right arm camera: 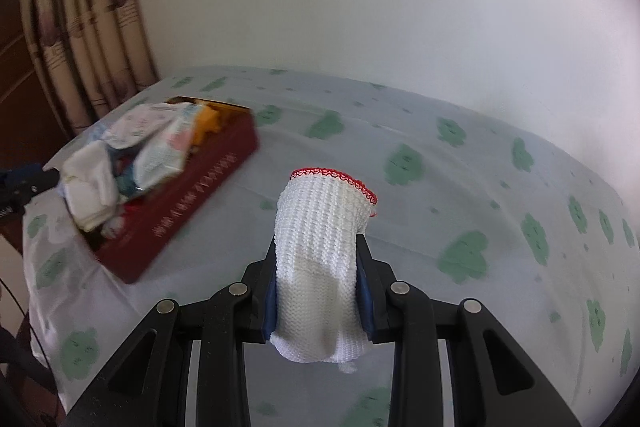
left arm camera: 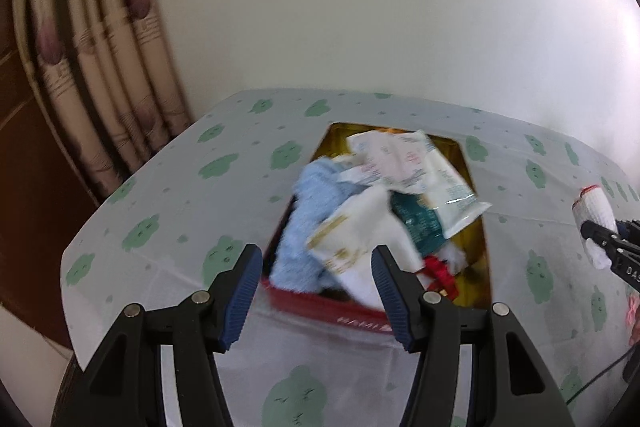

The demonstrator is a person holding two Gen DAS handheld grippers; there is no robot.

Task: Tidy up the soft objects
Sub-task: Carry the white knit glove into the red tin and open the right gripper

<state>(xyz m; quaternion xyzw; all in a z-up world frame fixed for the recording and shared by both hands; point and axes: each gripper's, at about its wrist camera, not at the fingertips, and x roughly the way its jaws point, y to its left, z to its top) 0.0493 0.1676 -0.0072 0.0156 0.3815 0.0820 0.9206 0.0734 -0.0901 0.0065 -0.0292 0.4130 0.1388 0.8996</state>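
Note:
In the right wrist view my right gripper [right arm camera: 318, 247] is shut on a white knitted glove [right arm camera: 324, 219] with a red-trimmed cuff, and holds it above the tablecloth. A red box [right arm camera: 192, 203] with a gold inside stands to its left, heaped with soft packs and cloths. The left wrist view shows my left gripper [left arm camera: 317, 253] open and empty at the near end of the red box [left arm camera: 360, 321]. Inside lie a light blue towel [left arm camera: 308, 211], white tissue packs [left arm camera: 404, 159] and a teal pack [left arm camera: 420, 223]. At the right edge the right gripper [left arm camera: 600, 239] holds the glove [left arm camera: 594, 211].
A white tablecloth [right arm camera: 440, 187] with green cloud prints covers the table, close to a plain wall. Striped curtains [left arm camera: 100, 59] hang at the left, past the table's left edge. A thin cable [left arm camera: 600, 375] runs over the cloth at the lower right.

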